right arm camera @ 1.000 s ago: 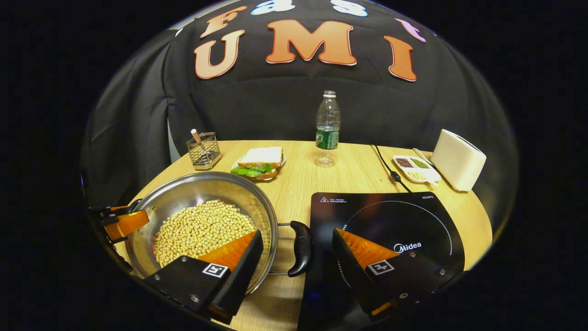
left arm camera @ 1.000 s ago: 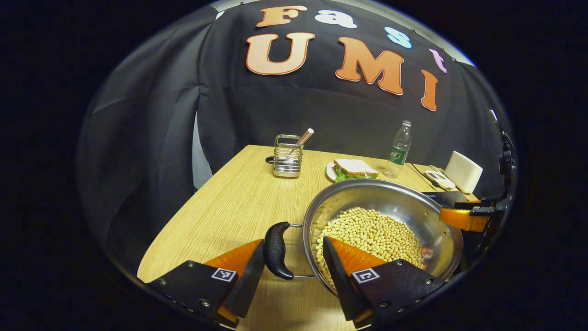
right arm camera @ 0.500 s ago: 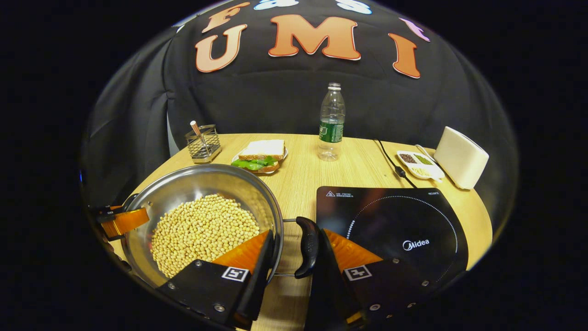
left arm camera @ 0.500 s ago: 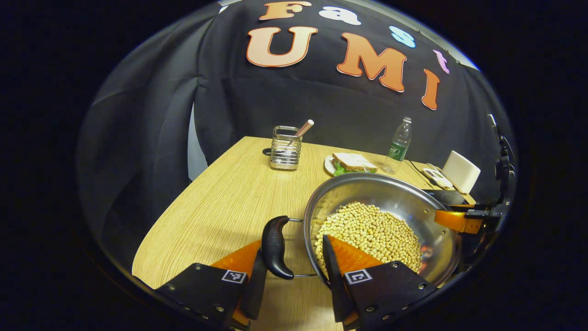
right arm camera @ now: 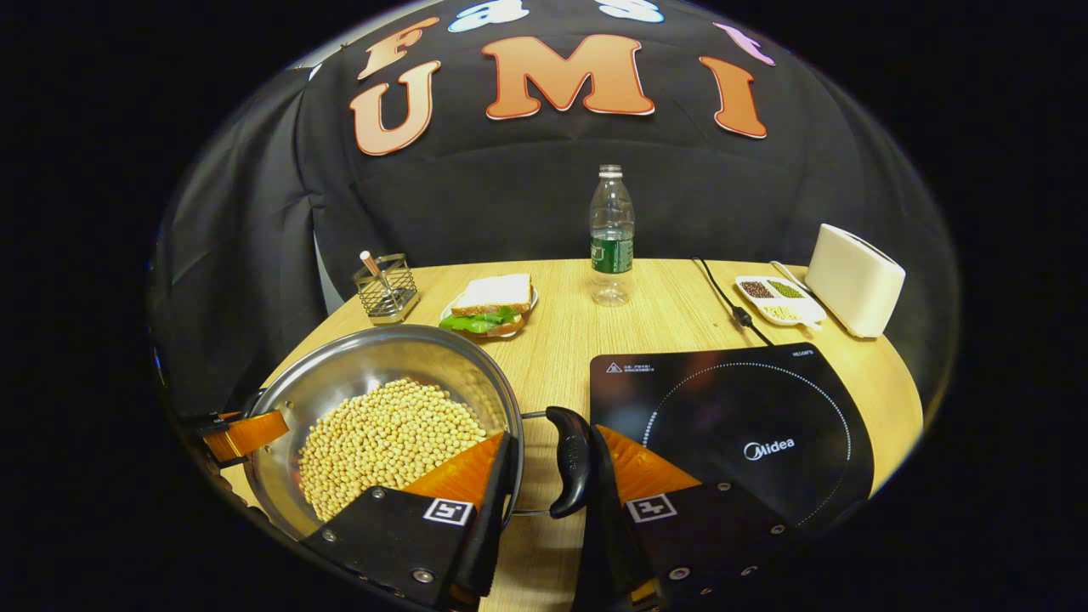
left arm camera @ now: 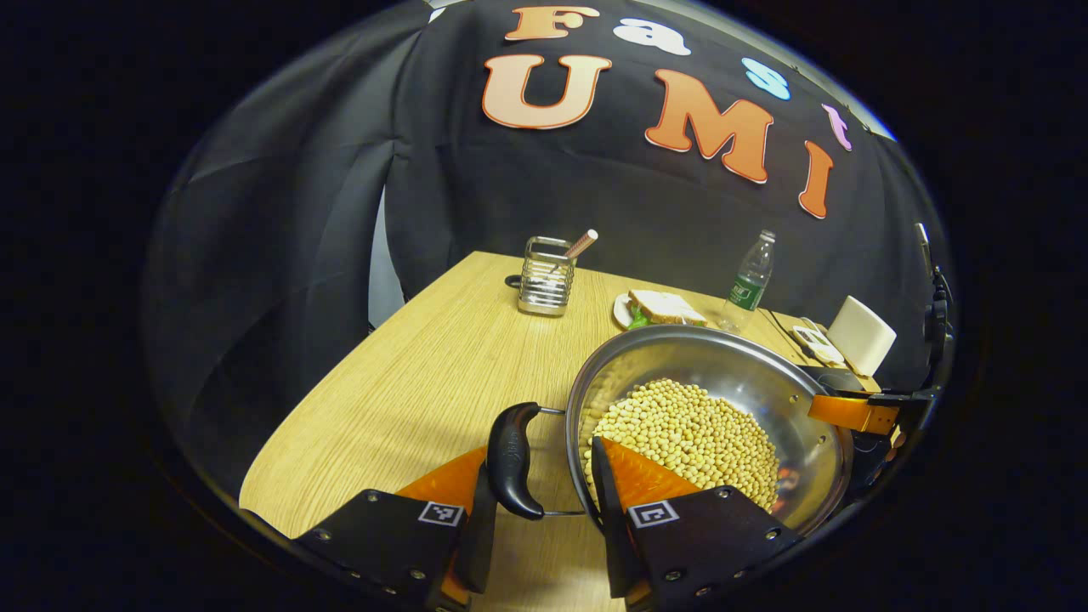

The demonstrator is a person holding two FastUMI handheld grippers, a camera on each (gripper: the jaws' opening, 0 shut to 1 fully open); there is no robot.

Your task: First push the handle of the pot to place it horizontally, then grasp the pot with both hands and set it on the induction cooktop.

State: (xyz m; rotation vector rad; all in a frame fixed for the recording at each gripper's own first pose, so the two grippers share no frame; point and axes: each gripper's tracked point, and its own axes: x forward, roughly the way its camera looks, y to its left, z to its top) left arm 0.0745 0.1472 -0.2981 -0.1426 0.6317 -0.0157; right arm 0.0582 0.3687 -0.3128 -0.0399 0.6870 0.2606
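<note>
A steel pot (left arm camera: 722, 365) holding soybeans (left arm camera: 680, 433) sits on the wooden table, left of the black induction cooktop (right arm camera: 748, 416). My left gripper (left arm camera: 535, 484) is shut across the pot's left black handle (left arm camera: 510, 459) and the rim, one finger outside the handle, the other inside the pot over the beans. My right gripper (right arm camera: 551, 476) clamps the pot's (right arm camera: 382, 357) right black handle (right arm camera: 571, 459) the same way, one finger inside the wall. Each view also catches the other gripper at the pot's far side: the right gripper (left arm camera: 850, 412) and the left gripper (right arm camera: 246, 429).
Along the back of the table stand a wire utensil holder (right arm camera: 387, 285), a sandwich on a plate (right arm camera: 491, 302), a water bottle (right arm camera: 612, 238), a divided dish of grains (right arm camera: 778, 299) and a white toaster (right arm camera: 854, 280). The cooktop's cable (right arm camera: 722, 302) runs backward.
Both grippers have narrowed from wide open and now squeeze the handles and rim. The right gripper slid forward over its handle. The pot stays left of the cooktop.
</note>
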